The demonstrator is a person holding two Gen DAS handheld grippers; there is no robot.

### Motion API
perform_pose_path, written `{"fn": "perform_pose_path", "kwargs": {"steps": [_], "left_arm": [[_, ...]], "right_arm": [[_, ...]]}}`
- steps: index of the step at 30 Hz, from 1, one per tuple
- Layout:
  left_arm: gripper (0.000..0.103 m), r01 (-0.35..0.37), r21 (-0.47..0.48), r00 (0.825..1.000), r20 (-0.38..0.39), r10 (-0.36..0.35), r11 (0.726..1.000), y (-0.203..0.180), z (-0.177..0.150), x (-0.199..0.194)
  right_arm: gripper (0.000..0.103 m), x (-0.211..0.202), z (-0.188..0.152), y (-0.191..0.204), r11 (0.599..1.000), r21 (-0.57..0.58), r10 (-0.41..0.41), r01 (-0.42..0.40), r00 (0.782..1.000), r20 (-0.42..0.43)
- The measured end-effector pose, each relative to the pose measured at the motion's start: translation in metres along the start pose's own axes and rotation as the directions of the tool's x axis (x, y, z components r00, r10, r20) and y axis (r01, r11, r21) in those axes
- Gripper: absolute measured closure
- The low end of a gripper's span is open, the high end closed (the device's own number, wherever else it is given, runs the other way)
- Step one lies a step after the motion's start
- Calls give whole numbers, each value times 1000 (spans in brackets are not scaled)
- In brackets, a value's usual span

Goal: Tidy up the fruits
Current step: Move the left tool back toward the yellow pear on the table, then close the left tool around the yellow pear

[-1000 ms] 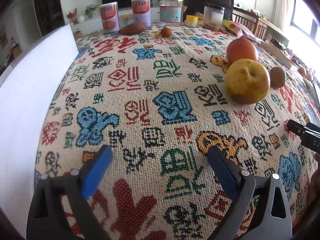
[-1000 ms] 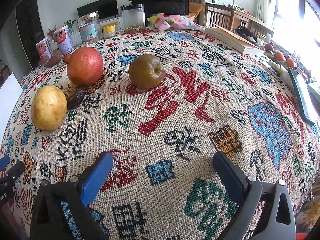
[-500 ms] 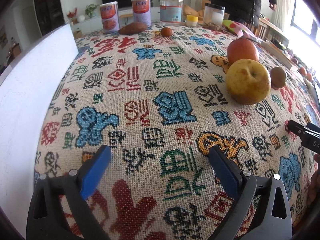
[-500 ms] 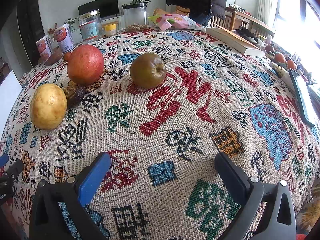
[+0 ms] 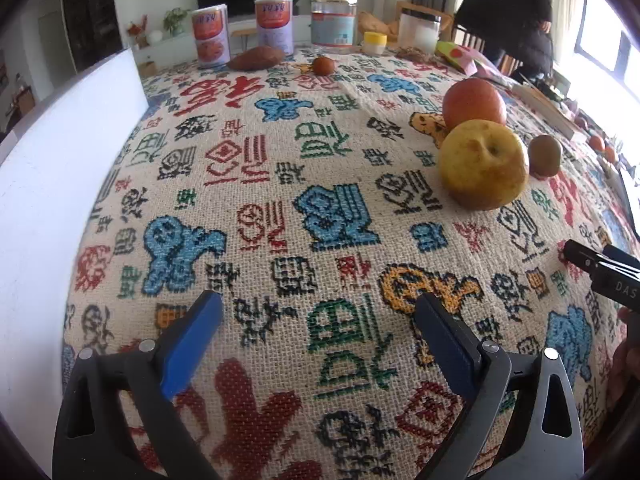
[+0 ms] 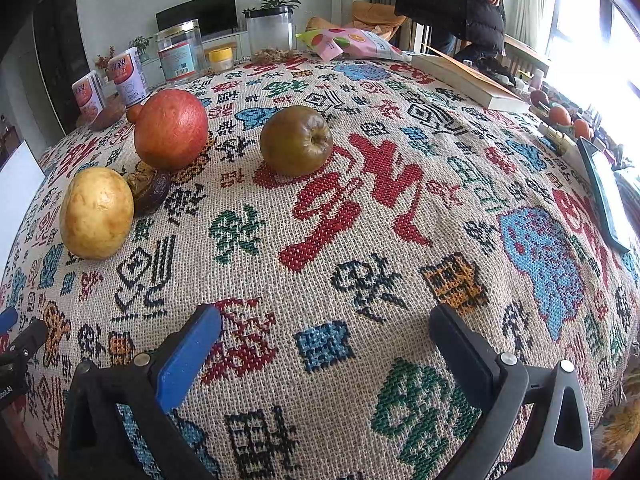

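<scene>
Patterned woven cloth [image 6: 360,208] covered the whole table, dense with coloured characters. Both grippers hung low over bare cloth, each holding nothing, jaws spread wide.

Left gripper [image 5: 318,314]: nothing between its fingers; the yellow pear [image 5: 482,164] lay ahead and off to the right of them, the orange-red pomegranate [image 5: 474,102] just behind it, the brown apple [image 5: 544,155] further right.

Right gripper [image 6: 326,326]: the same pear [image 6: 97,213] sat ahead and far to the left of its fingers, a dark shrivelled fruit [image 6: 149,191] seemingly touching it, the pomegranate [image 6: 171,129] beyond. The apple [image 6: 296,141] stood alone, nearly straight ahead and slightly left, stem end turned to the right.

Judgement: the right gripper had the straighter line to the apple; the pear looked nearer the left. All roundish, so no long axis to square up to.

Far edge: tins [image 5: 242,30], jars, a sweet potato [image 5: 256,58].
</scene>
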State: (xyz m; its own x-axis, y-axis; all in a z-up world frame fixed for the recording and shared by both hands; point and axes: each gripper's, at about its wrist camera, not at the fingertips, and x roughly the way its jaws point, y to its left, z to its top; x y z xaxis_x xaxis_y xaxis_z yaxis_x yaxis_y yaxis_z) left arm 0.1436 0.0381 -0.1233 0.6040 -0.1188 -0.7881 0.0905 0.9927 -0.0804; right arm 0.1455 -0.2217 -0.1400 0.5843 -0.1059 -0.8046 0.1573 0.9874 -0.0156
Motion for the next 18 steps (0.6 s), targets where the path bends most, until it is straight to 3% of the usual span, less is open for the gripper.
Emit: {"fn": "perform_pose_path", "kwargs": {"steps": [2, 3, 7, 10, 12, 13, 15, 18], "left_arm": [[5, 142, 3, 990, 16, -142, 990, -14, 8, -6], [5, 162, 19, 986, 35, -163, 987, -27, 15, -9], [5, 76, 116, 994, 68, -84, 990, -77, 46, 6], [5, 82, 107, 995, 43, -87, 991, -93, 60, 29], [12, 127, 72, 990, 48, -131, 989, -89, 63, 34], [32, 161, 54, 985, 58, -164, 985, -83, 62, 32], [33, 172, 18, 984, 37, -172, 985, -73, 60, 26], [33, 97, 23, 995, -10, -97, 995, -55, 54, 3]], "right_arm": [[0, 0, 0, 0, 1000, 0, 0, 0, 1000, 0], [0, 1, 0, 0, 1000, 0, 0, 0, 1000, 0], [0, -1, 0, 0, 1000, 0, -1, 1, 1000, 1], [0, -1, 0, 0, 1000, -1, 0, 0, 1000, 1], [0, -1, 0, -1, 1000, -1, 0, 0, 1000, 2], [0, -1, 0, 0, 1000, 0, -1, 1, 1000, 1], [0, -1, 0, -1, 1000, 0, 0, 0, 1000, 2], [0, -1, 0, -1, 1000, 0, 0, 0, 1000, 1]]}}
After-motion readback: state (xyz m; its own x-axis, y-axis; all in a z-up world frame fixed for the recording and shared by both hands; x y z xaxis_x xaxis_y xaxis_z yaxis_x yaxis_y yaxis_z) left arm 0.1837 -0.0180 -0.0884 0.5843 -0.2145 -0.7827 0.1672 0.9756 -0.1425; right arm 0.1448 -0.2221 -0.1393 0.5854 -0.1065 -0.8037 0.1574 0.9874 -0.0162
